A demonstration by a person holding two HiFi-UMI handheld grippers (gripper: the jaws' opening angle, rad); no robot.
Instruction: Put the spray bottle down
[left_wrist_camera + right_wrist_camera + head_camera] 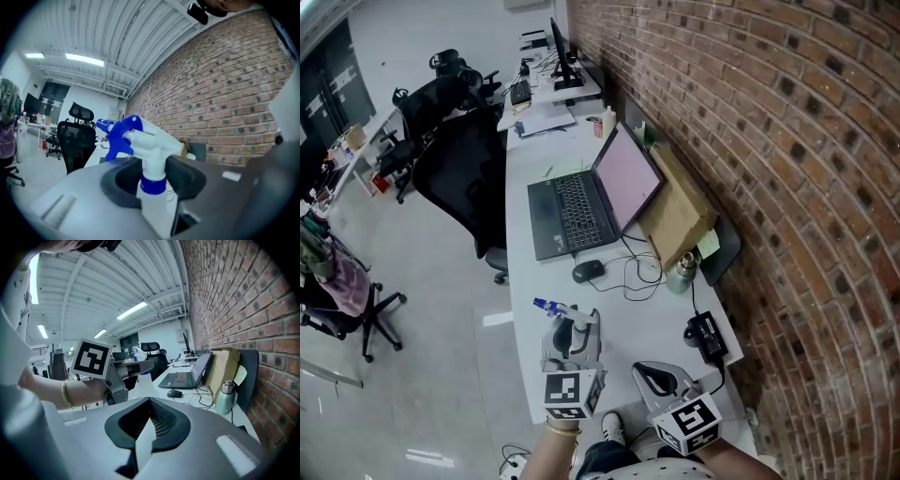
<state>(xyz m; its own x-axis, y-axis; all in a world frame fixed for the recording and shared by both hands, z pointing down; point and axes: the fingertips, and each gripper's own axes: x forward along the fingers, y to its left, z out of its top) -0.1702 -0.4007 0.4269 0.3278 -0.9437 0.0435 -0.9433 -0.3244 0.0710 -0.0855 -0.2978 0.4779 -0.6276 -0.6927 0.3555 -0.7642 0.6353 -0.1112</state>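
A long surface [623, 323] runs along a brick wall [769, 141]. A laptop [581, 202] sits on it. A box [678, 217] lies between the laptop and the wall. On the laptop's near side sits a mouse [588, 270], with a flask [682, 272] beside it toward the wall. A power adapter [706, 336] lies nearer still. A chair [464, 173] stands on the floor on the laptop's far side from the wall. Nearest the viewer, the left tool [572, 330] holds a spray bottle [555, 307] over the surface. The right tool [659, 377] is beside it, toward the wall.

Head view looks steeply down; gripper views low, sharing brick wall [787, 141].
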